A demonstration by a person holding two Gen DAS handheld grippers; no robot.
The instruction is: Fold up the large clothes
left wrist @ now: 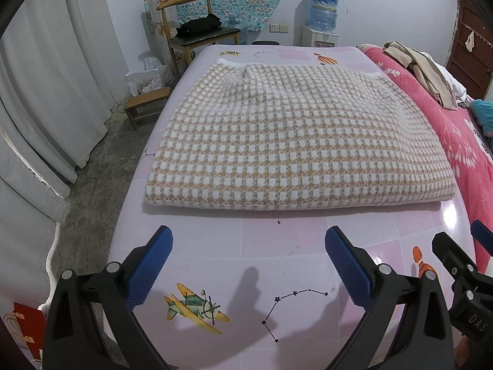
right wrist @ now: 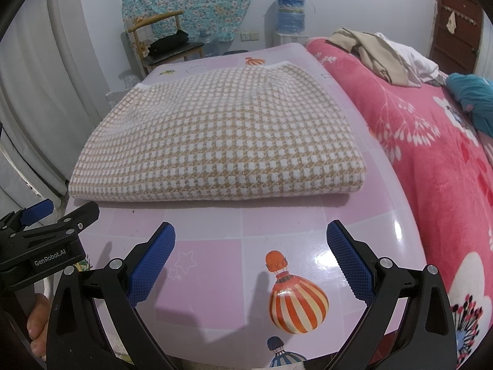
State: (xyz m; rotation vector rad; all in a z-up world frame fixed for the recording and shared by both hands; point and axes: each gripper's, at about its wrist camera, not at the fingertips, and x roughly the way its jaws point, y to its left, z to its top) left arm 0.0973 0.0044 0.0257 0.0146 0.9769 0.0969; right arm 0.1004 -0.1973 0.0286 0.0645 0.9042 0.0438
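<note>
Lying folded on the table (left wrist: 277, 240), the sweater (left wrist: 286, 141) faces 2 empty, spread grippers (left wrist: 248, 262) (right wrist: 251, 260).

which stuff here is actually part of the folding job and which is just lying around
Part of the job:
- checked garment, lying folded on the pink table
- left gripper, open, holding nothing
- right gripper, open, holding nothing

Just lying about:
- beige clothes on the red blanket
- chair with a black item
- water dispenser
</note>
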